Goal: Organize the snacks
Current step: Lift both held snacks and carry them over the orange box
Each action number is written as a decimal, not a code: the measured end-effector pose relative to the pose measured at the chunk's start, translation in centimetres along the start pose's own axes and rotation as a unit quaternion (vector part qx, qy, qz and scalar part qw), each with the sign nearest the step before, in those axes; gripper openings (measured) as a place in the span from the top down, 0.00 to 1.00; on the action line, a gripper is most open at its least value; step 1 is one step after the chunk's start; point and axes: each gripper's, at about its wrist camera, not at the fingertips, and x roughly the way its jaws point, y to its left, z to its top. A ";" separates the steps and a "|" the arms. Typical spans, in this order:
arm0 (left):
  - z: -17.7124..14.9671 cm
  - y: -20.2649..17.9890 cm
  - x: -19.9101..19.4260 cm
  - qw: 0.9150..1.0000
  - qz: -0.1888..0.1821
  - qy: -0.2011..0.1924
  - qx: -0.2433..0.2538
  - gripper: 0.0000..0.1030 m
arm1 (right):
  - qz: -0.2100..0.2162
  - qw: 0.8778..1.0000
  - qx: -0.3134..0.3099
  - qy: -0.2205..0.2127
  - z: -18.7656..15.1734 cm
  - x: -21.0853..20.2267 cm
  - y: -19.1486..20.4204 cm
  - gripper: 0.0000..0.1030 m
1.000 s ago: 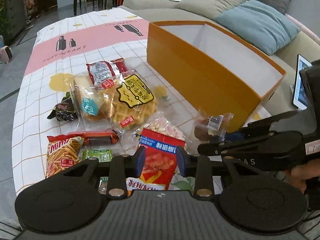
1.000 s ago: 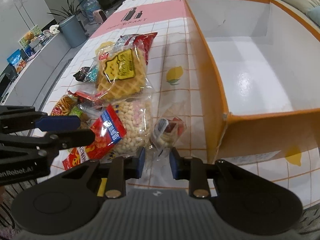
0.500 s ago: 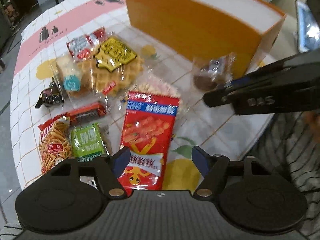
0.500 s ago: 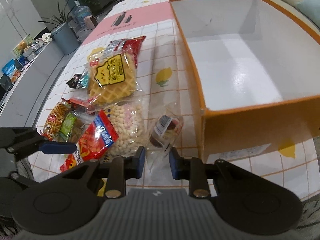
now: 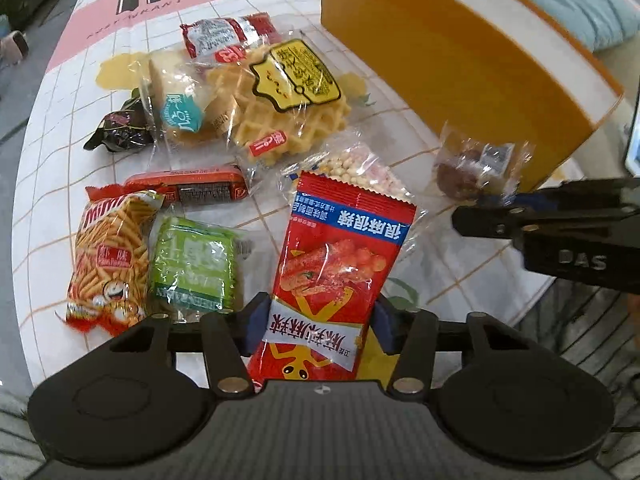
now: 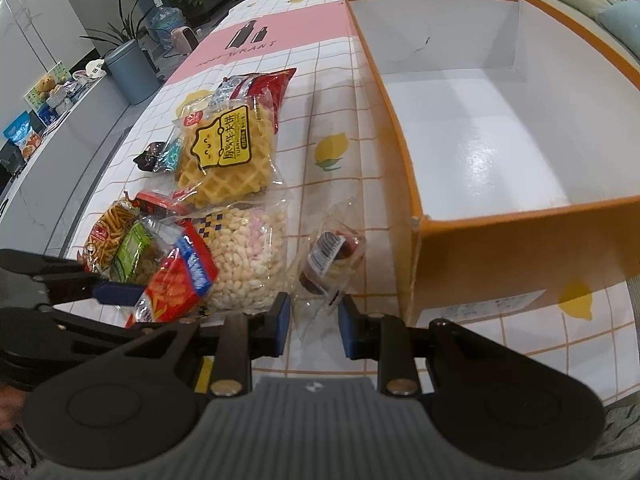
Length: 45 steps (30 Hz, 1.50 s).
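My left gripper (image 5: 318,322) has its blue pads against both sides of the lower part of a red snack packet (image 5: 340,264), which is raised at its near end. The packet also shows in the right wrist view (image 6: 172,284). My right gripper (image 6: 312,326) is open, its fingers on either side of the tail of a small clear packet (image 6: 330,258) holding a dark round sweet; that packet also shows in the left wrist view (image 5: 476,170). An empty orange box (image 6: 520,236) with a white inside stands to the right.
Several snacks lie on the checked tablecloth (image 5: 72,160): a waffle pack (image 5: 292,100), a puffed-grain bag (image 6: 248,256), a green pack (image 5: 192,268), a stick-snack bag (image 5: 108,256), a red bar (image 5: 188,188). The table's near edge is close below both grippers.
My left gripper opened wide, dropped forward over the red packet and closed on its sides. My right gripper moved forward and opened a little around the clear packet's tail.
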 end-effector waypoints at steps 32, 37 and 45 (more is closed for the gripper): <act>-0.2 1.9 -7.9 0.966 -0.139 -0.197 -0.091 0.44 | 0.072 0.991 -0.004 -0.112 0.6 -5.7 0.2 1.00; -0.3 2.3 -7.9 0.966 -0.137 -0.193 -0.103 0.44 | 0.064 0.994 -0.008 -0.084 0.4 -4.9 0.0 1.00; -0.4 2.6 -8.1 0.965 -0.142 -0.193 -0.104 0.44 | 0.012 0.999 0.027 -0.044 -0.2 -2.5 -0.1 0.42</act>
